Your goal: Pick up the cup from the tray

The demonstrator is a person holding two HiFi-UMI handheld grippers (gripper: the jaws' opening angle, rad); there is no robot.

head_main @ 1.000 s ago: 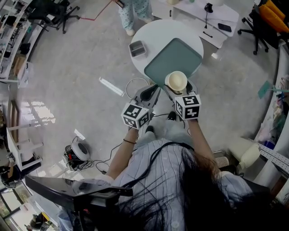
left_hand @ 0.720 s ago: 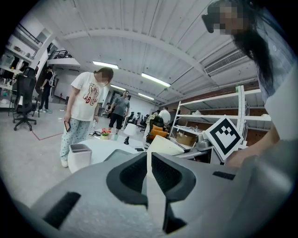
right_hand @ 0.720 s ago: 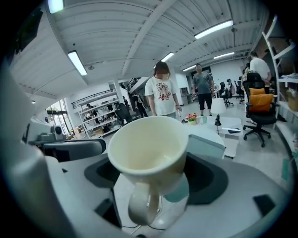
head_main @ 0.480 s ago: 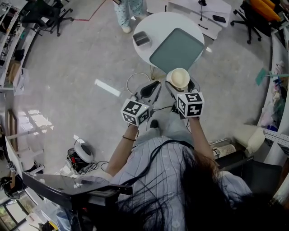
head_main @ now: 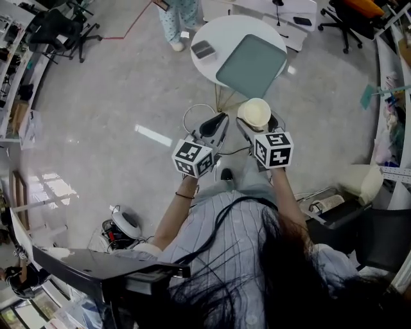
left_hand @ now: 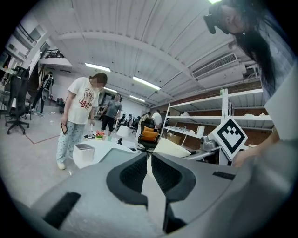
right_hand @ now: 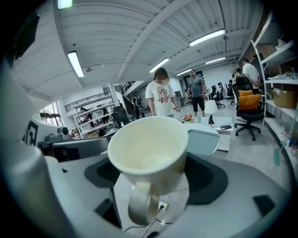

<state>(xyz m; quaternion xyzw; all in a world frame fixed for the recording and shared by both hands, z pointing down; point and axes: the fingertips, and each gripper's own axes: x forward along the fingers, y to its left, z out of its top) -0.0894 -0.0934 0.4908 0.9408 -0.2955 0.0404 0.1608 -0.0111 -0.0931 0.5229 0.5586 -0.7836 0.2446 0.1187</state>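
Fingers (right_hand: 210, 179) of the right gripper (right_hand: 153, 182): clamped against both sides of the cream cup (right_hand: 148, 148), mouth toward the camera, handle hanging down. In the head view, held in the air over the floor, near the round white desk (head_main: 221, 31) and clear of the green tray (head_main: 252, 65) on it. Fingers (left_hand: 133, 174) of the left gripper (left_hand: 150, 160): closed together, gripping nothing, just beside the right one. Beside the tray, a small grey box (head_main: 204, 49); at the desk's far edge, a person (head_main: 176, 14) in patterned trousers.
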